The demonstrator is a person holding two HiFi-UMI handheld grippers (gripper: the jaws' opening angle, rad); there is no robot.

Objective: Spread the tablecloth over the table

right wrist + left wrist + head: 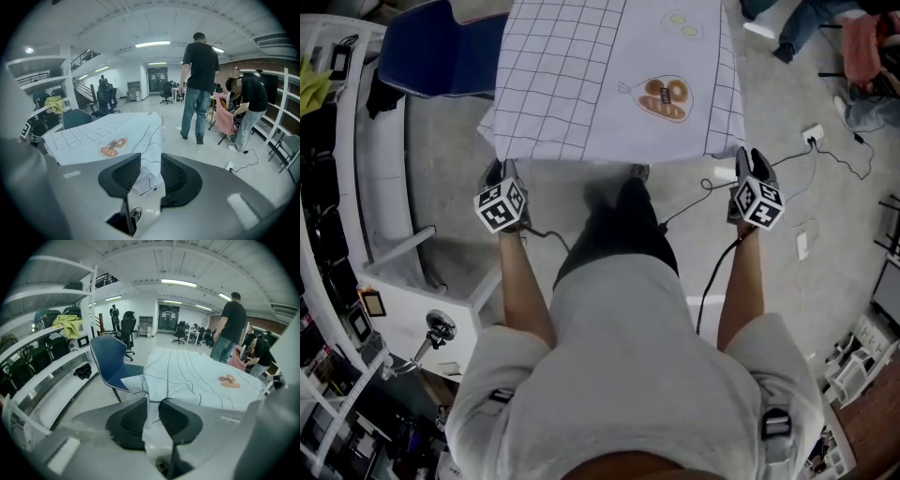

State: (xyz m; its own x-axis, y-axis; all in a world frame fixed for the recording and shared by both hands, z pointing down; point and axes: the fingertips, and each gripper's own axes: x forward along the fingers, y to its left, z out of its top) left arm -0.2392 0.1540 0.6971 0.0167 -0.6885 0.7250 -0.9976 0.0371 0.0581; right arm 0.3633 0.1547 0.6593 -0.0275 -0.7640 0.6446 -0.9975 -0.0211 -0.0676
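Note:
A white tablecloth with a dark grid and a printed orange pretzel motif lies over the table, and its near edge hangs down in front of me. My left gripper is at the cloth's near left corner. In the left gripper view its jaws stand apart, with the cloth's corner hanging in the gap. My right gripper is at the near right corner, and its jaws are open. The cloth hangs just beyond them, with its corner showing through the gap.
A blue chair stands at the table's left side. White shelving runs along the left. Cables and a power strip lie on the floor at right. A standing person and others are beyond the table's far end.

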